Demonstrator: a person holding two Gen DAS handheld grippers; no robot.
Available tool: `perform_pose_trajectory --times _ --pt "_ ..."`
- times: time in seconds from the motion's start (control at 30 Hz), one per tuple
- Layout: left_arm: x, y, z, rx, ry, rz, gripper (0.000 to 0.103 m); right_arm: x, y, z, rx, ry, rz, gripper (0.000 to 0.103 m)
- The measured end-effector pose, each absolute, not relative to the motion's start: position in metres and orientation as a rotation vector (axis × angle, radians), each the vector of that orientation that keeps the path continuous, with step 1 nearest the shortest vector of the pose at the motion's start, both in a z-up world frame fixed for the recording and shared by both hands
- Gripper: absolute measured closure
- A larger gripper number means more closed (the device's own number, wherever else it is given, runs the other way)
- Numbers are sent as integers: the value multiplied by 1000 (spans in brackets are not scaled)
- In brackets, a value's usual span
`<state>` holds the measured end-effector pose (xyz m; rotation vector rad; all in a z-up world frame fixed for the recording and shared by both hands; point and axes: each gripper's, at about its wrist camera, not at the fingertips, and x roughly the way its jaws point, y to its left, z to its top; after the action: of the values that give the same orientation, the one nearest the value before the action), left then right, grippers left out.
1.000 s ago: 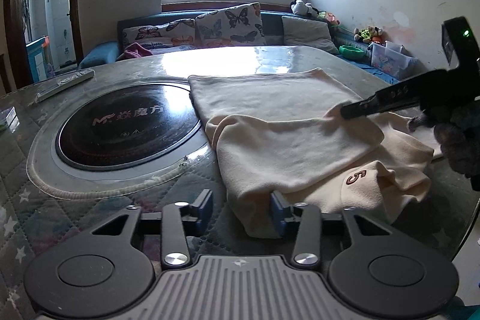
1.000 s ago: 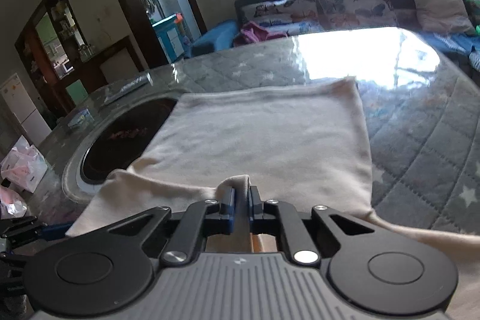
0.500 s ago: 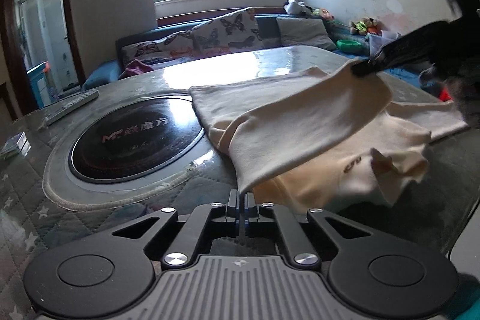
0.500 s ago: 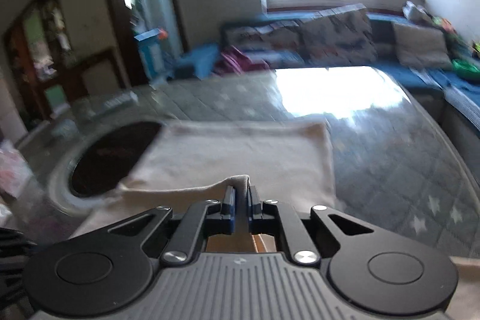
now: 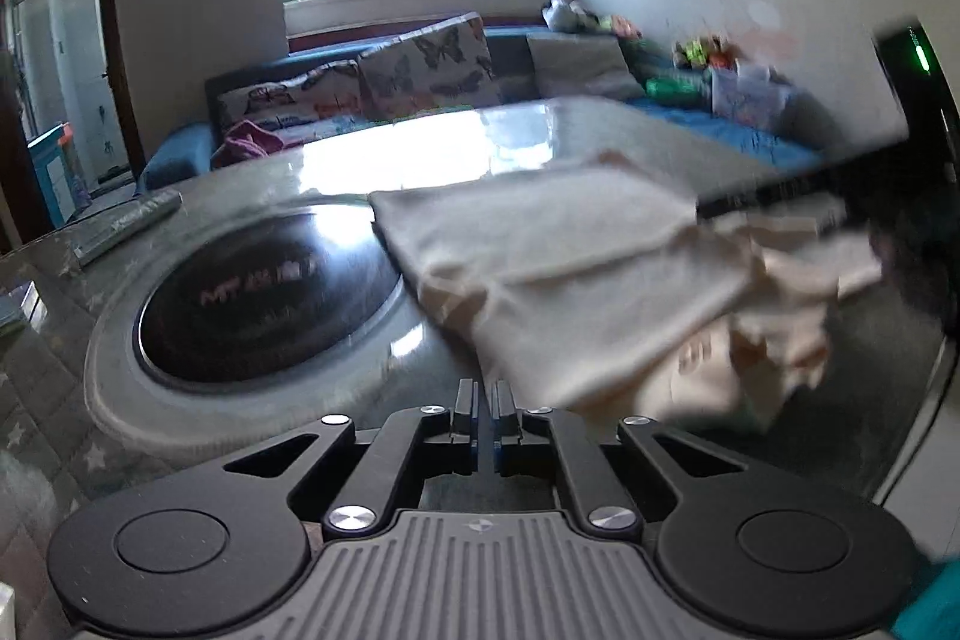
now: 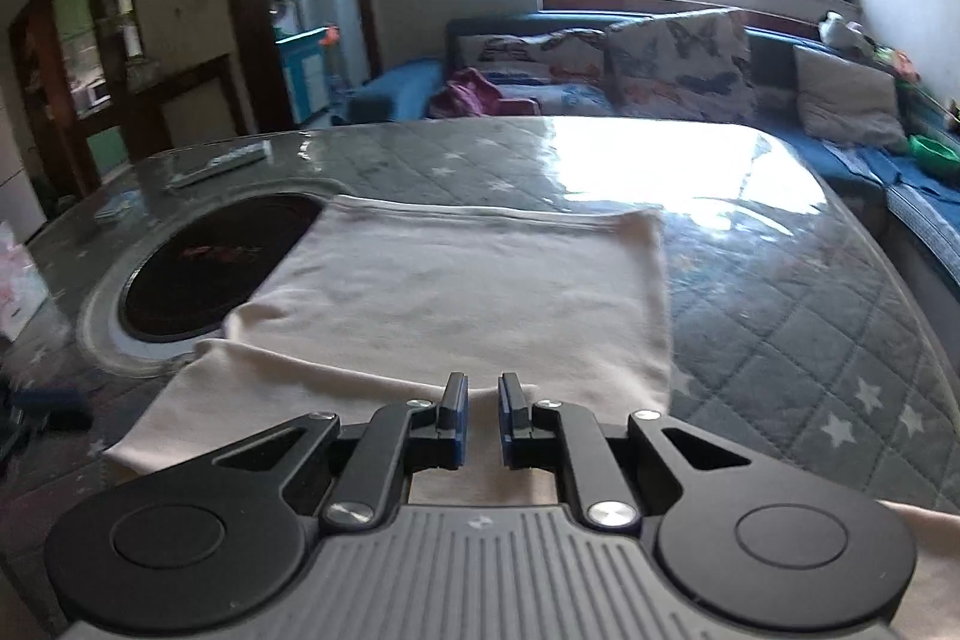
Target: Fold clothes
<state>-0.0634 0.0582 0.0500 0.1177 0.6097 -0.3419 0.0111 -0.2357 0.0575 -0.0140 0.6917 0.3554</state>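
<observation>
Both tongs matter: left tongs (image 5: 485,403) pinched shut, apparently on the cream garment (image 6: 468,292) edge (blurred), right tongs (image 6: 482,403) opening, nothing between; carry fold across the desk (image 6: 810,316) evenly.

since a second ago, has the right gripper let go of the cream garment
Yes. The right gripper has its jaws opening with nothing between them now; the cream garment lies flat beside the round black cooktop.

Cream garment (image 5: 558,274) between closed tongs (image 5: 485,400)

Left tool (image 5: 485,403) jaws nearly together, right tool (image 6: 481,412) jaws opening.
</observation>
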Motion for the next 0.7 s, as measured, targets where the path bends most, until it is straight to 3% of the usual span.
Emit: perform_pose_trajectory --times 0.37,0.7 --pt "0 28 30 56 647 -359 97 11 -224 42 -17 742 386 93" --pt "-3 41 30 32 663 -334 95 9 -232 41 11 740 384 93"
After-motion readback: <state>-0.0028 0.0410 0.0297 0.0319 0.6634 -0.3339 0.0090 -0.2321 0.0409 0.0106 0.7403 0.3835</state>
